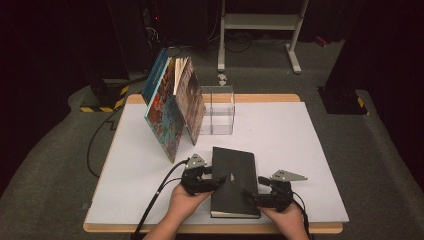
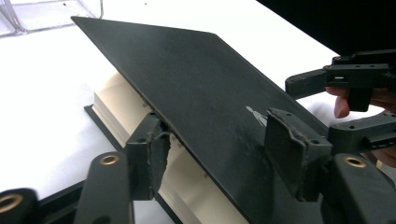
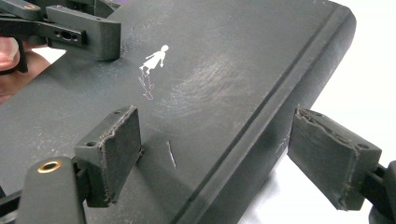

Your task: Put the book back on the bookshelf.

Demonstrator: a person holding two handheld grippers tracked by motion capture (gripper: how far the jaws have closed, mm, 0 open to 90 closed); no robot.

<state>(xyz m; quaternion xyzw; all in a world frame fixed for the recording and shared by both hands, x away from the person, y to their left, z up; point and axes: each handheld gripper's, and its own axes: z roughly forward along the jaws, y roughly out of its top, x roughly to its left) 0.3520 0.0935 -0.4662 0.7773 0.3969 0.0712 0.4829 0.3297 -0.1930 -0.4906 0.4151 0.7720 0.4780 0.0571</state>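
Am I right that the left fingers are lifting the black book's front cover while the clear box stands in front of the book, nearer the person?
Not quite. The left gripper does have the black book's cover raised, but the high view shows the clear box beyond the book, farther from the person, beside the leaning picture books.

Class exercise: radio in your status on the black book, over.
Left gripper lifting the front cover of the black book, jaws astride its edge. Right gripper open, straddling the spine. Leaning books, clear box stand behind, apart.
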